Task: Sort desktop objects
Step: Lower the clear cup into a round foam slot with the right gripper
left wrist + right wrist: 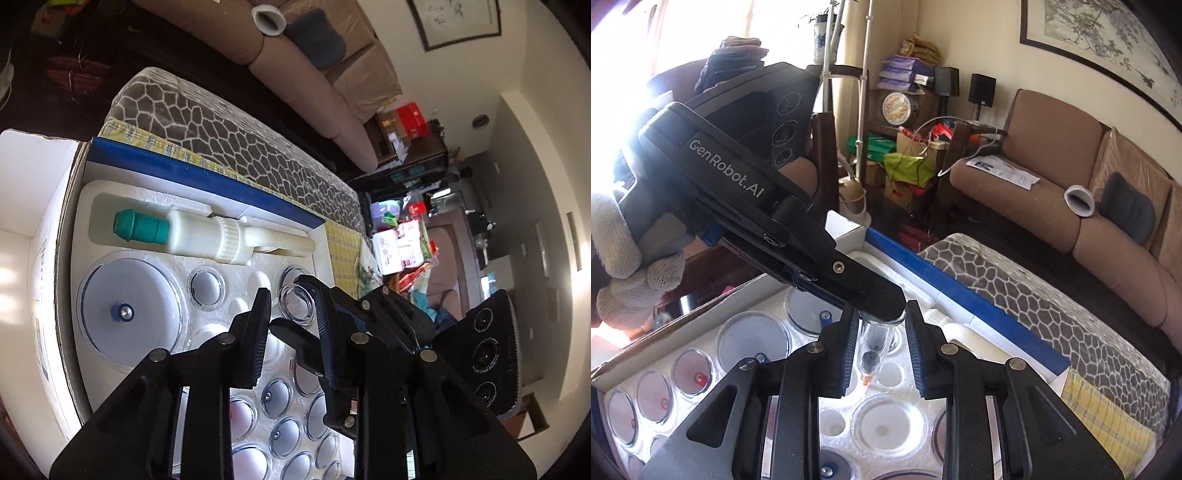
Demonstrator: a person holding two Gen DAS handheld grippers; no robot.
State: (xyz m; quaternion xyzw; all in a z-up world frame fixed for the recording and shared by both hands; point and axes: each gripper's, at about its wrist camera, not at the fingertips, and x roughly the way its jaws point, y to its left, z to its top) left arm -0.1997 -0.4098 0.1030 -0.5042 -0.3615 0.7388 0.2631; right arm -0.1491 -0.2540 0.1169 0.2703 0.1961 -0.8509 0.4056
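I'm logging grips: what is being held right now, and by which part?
A small clear cup, pinched by its sides in the right gripper. The left gripper reaches its rim; its grip cannot be told.

surface: patterned grey blanket | on it: yellow plaid cloth, open box

Brown sofa, framed pic.

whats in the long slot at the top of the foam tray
A white pump gun with a green end lies lengthwise in the foam tray. Its handle end is partly hidden under the tray's ledge, and whatever is beneath it can't be seen.
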